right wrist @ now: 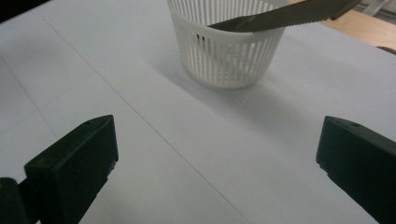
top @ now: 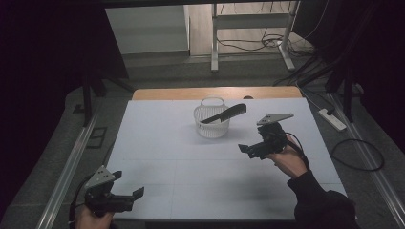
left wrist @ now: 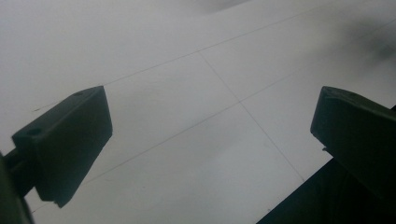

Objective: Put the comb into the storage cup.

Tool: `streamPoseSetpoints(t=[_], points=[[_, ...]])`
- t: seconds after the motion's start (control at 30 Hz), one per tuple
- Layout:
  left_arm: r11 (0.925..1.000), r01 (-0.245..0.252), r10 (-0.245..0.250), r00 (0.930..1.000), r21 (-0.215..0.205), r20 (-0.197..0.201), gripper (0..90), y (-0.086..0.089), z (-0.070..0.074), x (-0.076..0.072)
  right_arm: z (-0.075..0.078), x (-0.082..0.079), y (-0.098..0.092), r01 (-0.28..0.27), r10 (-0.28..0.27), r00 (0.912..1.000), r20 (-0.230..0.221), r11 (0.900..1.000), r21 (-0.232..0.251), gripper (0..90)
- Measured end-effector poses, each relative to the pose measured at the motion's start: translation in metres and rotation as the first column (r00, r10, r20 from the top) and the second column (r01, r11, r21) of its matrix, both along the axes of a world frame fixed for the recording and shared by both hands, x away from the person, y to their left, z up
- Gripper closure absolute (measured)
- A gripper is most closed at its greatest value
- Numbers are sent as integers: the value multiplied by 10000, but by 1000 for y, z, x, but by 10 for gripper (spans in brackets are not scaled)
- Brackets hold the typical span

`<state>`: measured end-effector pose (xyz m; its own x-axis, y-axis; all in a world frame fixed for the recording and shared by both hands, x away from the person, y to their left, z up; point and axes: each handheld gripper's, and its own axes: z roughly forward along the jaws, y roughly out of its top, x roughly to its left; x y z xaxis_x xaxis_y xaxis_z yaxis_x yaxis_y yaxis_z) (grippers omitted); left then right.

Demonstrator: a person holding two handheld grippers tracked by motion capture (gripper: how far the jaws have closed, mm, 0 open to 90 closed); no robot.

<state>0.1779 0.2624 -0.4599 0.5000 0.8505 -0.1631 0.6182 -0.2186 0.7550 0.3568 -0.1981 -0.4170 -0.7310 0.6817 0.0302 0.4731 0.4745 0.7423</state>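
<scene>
Looking down from the high view, I see my right gripper (top: 250,149) held with jaws spread, empty, just beside the white basket (top: 211,125), where a dark comb (top: 224,114) lies slanted, its end poking over the rim. My left gripper (top: 128,187) hovers at the table's (top: 191,181) near left corner, jaws spread too. In the left gripper view, I see bare white tabletop between wide jaws. In the right gripper view, the basket stands ahead beyond parted jaws, comb resting across its rim.
</scene>
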Motion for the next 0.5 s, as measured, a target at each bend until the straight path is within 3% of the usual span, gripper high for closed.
streamPoseSetpoints(t=[0.5], points=[[9999, 67, -67, 10000, -114, -26, 0, 1, 0, 0, -8, -20, -13, -130, 138, 9998, 108, 9978, -650, 0]])
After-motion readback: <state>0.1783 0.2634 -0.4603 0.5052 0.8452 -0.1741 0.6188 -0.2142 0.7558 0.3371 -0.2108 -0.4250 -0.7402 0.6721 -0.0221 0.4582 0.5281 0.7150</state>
